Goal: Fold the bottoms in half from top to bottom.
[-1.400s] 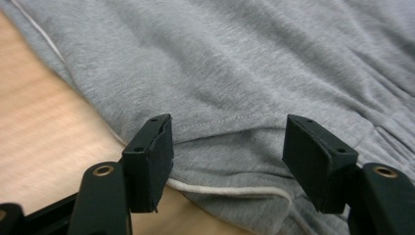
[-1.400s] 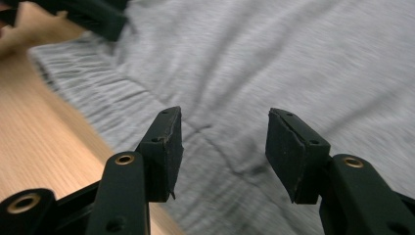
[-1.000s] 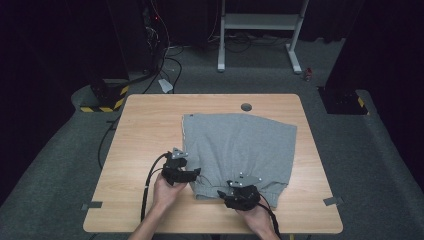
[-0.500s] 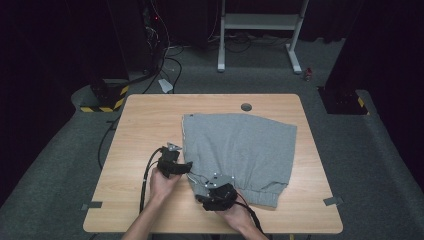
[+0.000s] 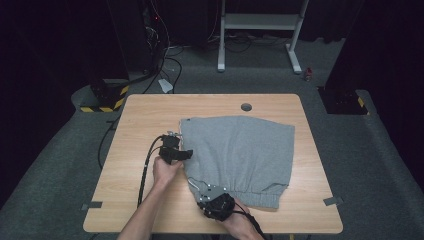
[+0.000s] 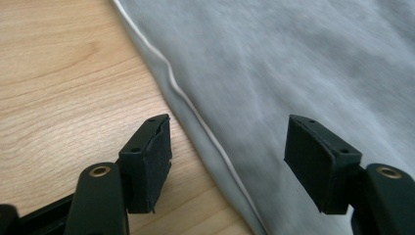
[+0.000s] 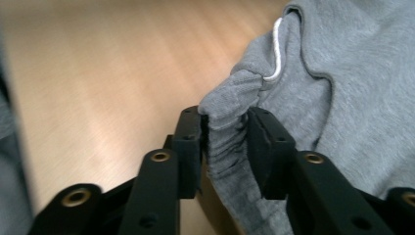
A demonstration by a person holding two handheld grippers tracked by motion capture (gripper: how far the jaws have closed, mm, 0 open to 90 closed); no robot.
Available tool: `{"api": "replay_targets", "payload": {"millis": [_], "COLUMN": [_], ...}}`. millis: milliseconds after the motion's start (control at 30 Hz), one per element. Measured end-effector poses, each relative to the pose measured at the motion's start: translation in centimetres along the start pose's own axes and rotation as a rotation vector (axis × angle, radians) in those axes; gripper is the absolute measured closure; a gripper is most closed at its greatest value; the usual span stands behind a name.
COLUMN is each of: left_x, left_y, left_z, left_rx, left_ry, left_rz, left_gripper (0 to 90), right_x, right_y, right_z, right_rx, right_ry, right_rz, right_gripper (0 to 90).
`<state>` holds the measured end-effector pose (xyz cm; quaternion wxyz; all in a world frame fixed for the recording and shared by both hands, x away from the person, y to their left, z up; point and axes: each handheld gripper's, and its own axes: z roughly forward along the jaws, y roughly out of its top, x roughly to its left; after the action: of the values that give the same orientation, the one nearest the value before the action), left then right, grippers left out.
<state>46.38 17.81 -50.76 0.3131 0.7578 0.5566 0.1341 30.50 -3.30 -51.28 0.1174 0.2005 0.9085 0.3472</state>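
**Right jaws bunch the ribbed hem at the near left corner; left jaws stand wide over the side edge**

The grey fleece garment (image 5: 237,157), a flat, roughly square piece of sweatshirt cloth, lies on the right-hand half of the light wooden table (image 5: 145,130). Its ribbed hem band runs along the near edge, facing the person, and its opposite edge points toward the far side, close to the round cable hole (image 5: 246,106). The cloth is nearly as wide as it is deep, so no long axis stands out; its left edge slants, nearer the table's middle at the near end.

The right gripper (image 5: 207,192) sits at the near left corner of the garment. In the right gripper view its jaws have just been closing and now pinch a bunched fold of the ribbed hem (image 7: 227,142) between the pads, with a white drawcord (image 7: 276,49) showing in a fold just beyond.

The left gripper (image 5: 186,154) is at the left side edge, farther from the person. In the left gripper view its jaws stand wide apart and grip nothing: one pad is over bare wood, the other over the cloth, and the seamed side edge (image 6: 195,112) runs between them.

Open wood stretches to the left of the garment and in a narrower band beyond its far edge. On the right the cloth ends near the table's right edge, and at the near side the hem lies close to the table's front edge. Dark carpeted floor (image 5: 380,165) surrounds the table.
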Motion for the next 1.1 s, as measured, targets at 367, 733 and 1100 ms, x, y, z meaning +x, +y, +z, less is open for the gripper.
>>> {"api": "replay_targets", "payload": {"millis": [367,733,1100], "left_x": [2.1,2.7,3.6], "left_y": [0.3,2.1,2.0], "left_z": [0.4,1.3,1.3], "left_rx": [-0.051,-0.014,-0.028], "left_ry": [0.074,0.133,0.081], "left_rz": [-0.070,-0.056,-0.073], "left_gripper": [35.2,46.5,84.6], "right_x": [1.6,1.7,1.7], "right_y": [-2.6,-2.9,-2.6], "right_z": [-2.6,-2.8,-2.8], "right_rx": [-0.022,-0.025,-0.007], "right_ry": [0.041,0.041,0.022], "right_rz": [0.003,0.003,-0.031], "right_gripper": [77.6,79.0,84.1]}}
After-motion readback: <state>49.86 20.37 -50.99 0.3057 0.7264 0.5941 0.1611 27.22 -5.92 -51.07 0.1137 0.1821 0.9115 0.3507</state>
